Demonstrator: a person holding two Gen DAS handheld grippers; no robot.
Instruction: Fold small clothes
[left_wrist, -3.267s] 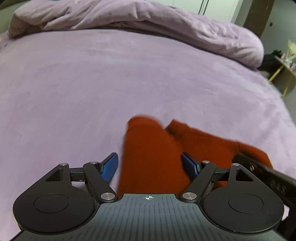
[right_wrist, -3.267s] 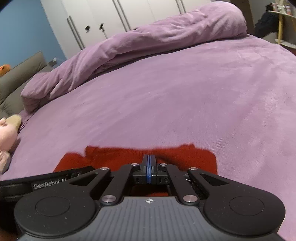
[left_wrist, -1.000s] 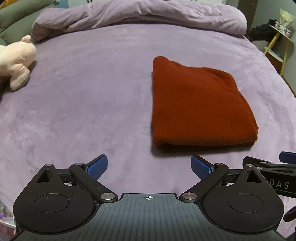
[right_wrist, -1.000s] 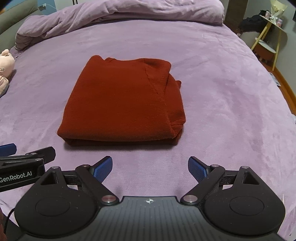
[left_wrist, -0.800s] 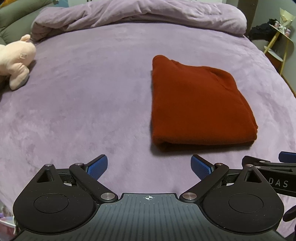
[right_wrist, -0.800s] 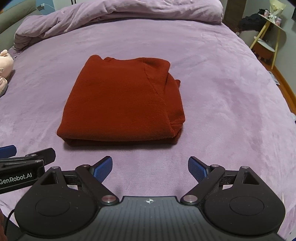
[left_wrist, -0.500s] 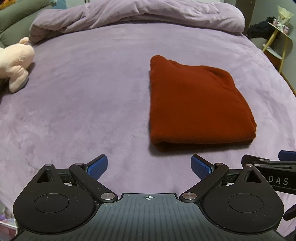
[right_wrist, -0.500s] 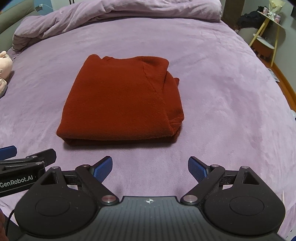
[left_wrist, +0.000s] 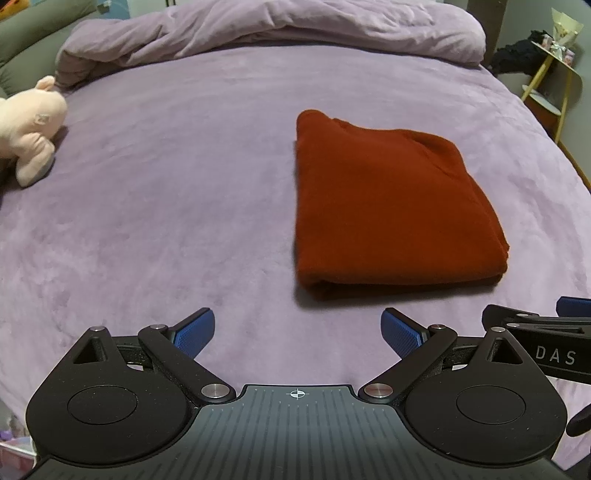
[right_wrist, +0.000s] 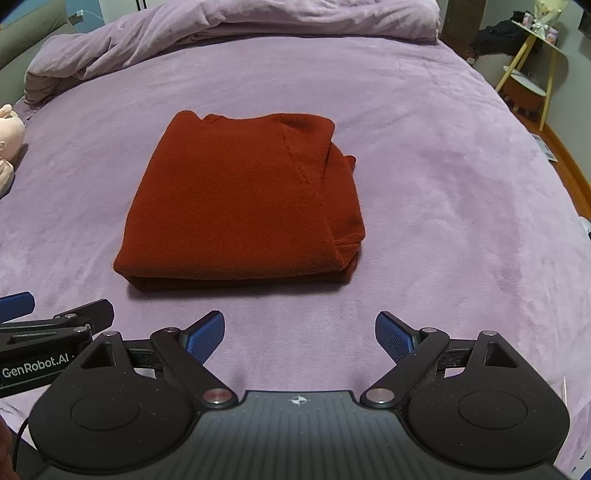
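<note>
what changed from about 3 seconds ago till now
The right gripper, then shut on the red garment's edge, has let go and now stands open. Both it and the left gripper pulled back from the garment, which now lies folded in a neat rectangle on the purple bedspread. Over the last second nothing visibly moved.

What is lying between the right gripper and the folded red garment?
Nothing visible: only bare purple bedspread separates the open right gripper from the folded red garment. The pink plush toy sits far off to the side.
</note>
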